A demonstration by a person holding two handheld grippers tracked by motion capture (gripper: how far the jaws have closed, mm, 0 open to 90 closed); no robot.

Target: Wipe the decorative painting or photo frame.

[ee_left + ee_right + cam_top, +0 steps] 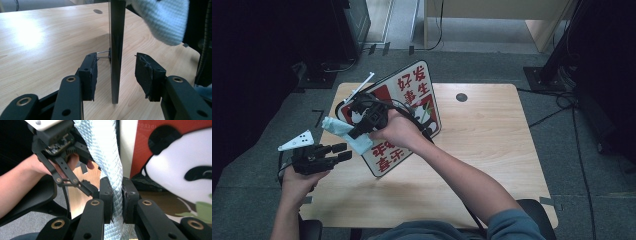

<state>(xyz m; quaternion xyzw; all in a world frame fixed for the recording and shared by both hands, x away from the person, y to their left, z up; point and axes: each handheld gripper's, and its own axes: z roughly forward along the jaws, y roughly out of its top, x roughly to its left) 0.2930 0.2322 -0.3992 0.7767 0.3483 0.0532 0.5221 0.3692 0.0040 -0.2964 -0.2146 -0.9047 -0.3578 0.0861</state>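
Wiping apparently under way. Right gripper (pixel 362 127) clamped on pale cloth (pixel 343 131) against upright panda sign (pixel 412 100) near table's (pixel 492 150) left edge. Left gripper (pixel 116 75) half-wide astride sign's edge, not gripping. Most of face judged left.

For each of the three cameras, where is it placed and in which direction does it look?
High view: above the person's side, looking forward and down on the table; both forearms enter from below.
Left gripper view: rides the left tool, facing the panda sign edge-on between its open jaws.
Right gripper view: rides the right tool, clamping the pale blue cloth.
All three share the sign and the cloth.
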